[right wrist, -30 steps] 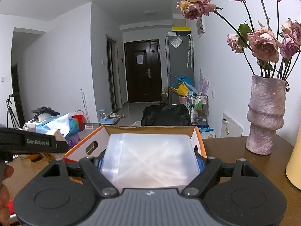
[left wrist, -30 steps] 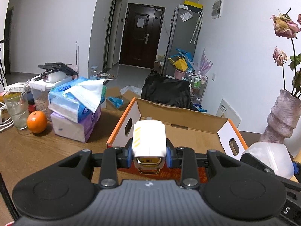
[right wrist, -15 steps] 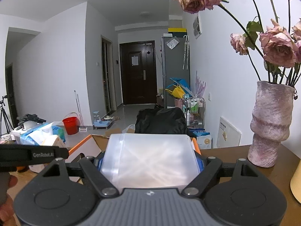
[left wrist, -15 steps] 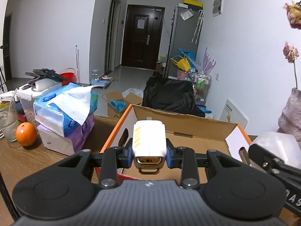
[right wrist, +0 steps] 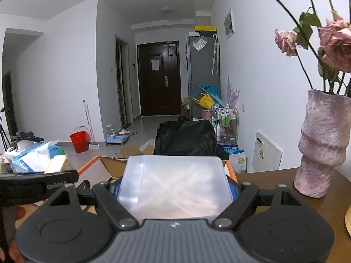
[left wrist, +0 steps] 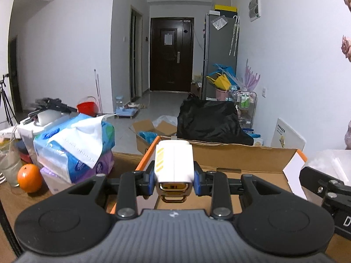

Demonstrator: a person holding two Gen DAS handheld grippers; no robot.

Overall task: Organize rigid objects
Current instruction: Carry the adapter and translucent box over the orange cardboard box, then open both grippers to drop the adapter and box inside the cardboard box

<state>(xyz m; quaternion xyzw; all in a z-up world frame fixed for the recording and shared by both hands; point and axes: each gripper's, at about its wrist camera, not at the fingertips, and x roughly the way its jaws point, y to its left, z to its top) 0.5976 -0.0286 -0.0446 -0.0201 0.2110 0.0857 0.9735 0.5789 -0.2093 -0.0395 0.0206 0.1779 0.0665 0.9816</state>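
My left gripper [left wrist: 174,176] is shut on a small white case with yellow stripes and a gold clasp [left wrist: 174,161], held above the near left corner of an open cardboard box with orange edges [left wrist: 241,153]. My right gripper [right wrist: 174,188] is shut on a translucent plastic container [right wrist: 174,186], held above the same box [right wrist: 94,171]. The container also shows at the right in the left wrist view [left wrist: 333,160]. The left gripper's body shows at the left of the right wrist view [right wrist: 33,184].
On the wooden table stand stacked tissue packs [left wrist: 74,149], an orange [left wrist: 29,178] and a glass [left wrist: 8,164] at the left. A pink vase with dried roses [right wrist: 322,144] stands at the right. A black bag [left wrist: 210,120] lies on the floor beyond the box.
Both grippers have risen and moved forward with their loads. The box sits lower in both views, and the vase has slid right and out of the left wrist view.
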